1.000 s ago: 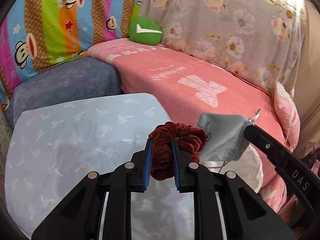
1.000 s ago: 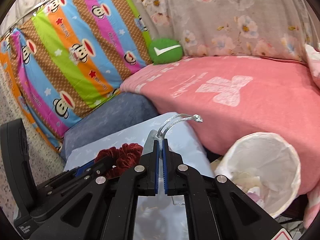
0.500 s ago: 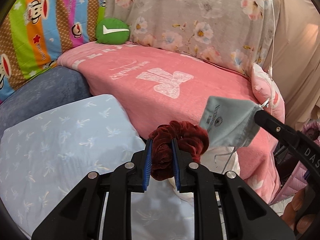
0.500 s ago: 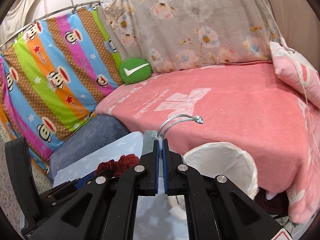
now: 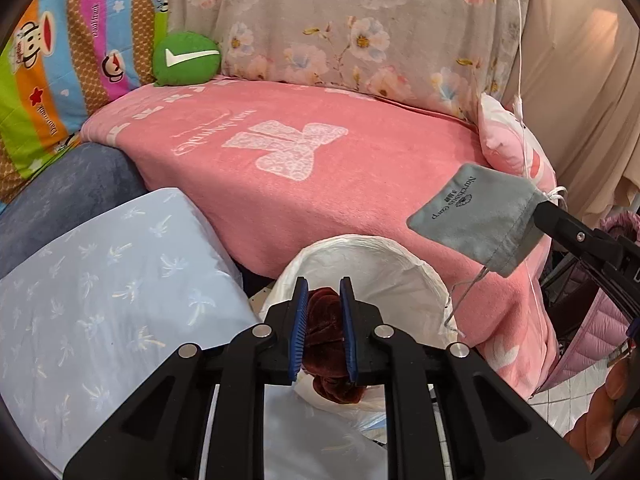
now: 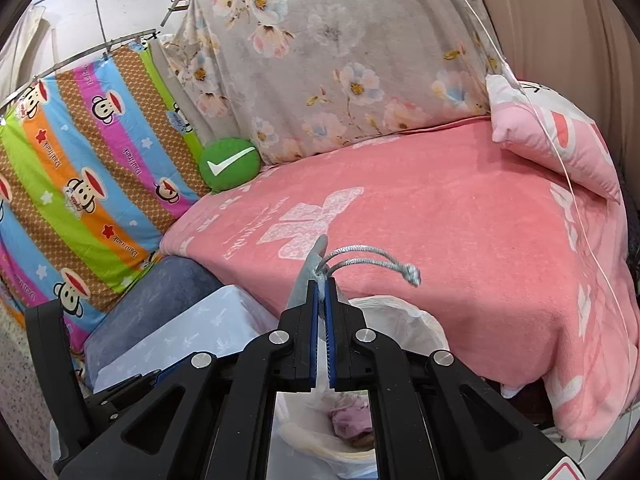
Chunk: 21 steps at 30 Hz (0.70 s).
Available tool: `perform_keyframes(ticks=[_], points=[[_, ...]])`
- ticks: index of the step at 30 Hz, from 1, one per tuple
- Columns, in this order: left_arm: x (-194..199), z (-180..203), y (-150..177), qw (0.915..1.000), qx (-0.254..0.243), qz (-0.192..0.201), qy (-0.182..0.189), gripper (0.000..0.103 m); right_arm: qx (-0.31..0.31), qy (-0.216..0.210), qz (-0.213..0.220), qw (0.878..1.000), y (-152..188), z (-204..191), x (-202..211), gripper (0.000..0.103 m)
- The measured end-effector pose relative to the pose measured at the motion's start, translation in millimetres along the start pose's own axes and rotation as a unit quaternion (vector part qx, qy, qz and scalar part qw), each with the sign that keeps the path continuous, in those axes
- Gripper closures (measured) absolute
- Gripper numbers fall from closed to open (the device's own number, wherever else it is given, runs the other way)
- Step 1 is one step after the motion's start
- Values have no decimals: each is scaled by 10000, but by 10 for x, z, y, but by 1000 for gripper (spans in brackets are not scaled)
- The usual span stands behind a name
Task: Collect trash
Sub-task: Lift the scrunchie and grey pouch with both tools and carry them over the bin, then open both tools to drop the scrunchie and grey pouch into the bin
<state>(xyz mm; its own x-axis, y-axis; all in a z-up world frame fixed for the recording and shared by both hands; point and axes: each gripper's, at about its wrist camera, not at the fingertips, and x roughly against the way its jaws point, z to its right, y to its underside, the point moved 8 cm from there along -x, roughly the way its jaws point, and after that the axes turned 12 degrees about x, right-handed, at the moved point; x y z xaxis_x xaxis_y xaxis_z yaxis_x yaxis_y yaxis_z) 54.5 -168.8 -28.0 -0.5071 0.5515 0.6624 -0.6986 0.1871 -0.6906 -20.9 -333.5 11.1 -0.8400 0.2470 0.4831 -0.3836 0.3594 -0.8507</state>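
Note:
My left gripper [image 5: 323, 292] is shut on a dark red velvet scrunchie [image 5: 325, 334] and holds it over the mouth of a white-lined trash bin [image 5: 404, 276]. My right gripper [image 6: 321, 292] is shut on the top of a grey drawstring pouch [image 6: 310, 276], its cord loop [image 6: 372, 264] sticking out. In the left wrist view the pouch [image 5: 476, 220] hangs from the right gripper [image 5: 540, 210] to the right of the bin. The bin [image 6: 400, 320] lies right below the right gripper, with some trash inside.
A pink blanket [image 5: 320, 152] covers the bed behind the bin. A light blue pillow [image 5: 100, 280] lies left of the bin, on a dark blue cushion [image 5: 60, 196]. A green check-mark cushion [image 5: 186, 60] and a pink pillow [image 6: 552, 136] sit on the bed.
Both grippers moved right, from above the light blue pillow to the trash bin. The scrunchie now hangs over the bin's mouth. Both grips are unchanged.

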Motion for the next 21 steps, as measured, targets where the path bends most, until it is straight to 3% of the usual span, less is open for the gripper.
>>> perform_keyframes(ticks=[12, 13, 15, 16, 17, 21], points=[[-171, 382, -11, 9990, -229, -202, 333, 85, -71, 29, -175, 9998, 76, 132, -124, 100], [-179, 391, -15, 9989, -225, -217, 340, 80, -70, 27, -184, 9998, 82, 133, -134, 99], [-184, 393, -37, 9991, -201, -185, 337, 53, -66, -3, -225, 9997, 91, 118, -165, 98], [-168, 388, -52, 9993, -180, -111, 316, 34, -62, -25, -246, 9997, 97, 106, -186, 96], [-140, 379, -75, 9995, -160, 4, 289, 23, -64, -13, -248, 9997, 104, 97, -192, 93], [-128, 343, -111, 9996, -194, 102, 192, 19, -38, -69, -287, 9996, 106, 44, -240, 88]])
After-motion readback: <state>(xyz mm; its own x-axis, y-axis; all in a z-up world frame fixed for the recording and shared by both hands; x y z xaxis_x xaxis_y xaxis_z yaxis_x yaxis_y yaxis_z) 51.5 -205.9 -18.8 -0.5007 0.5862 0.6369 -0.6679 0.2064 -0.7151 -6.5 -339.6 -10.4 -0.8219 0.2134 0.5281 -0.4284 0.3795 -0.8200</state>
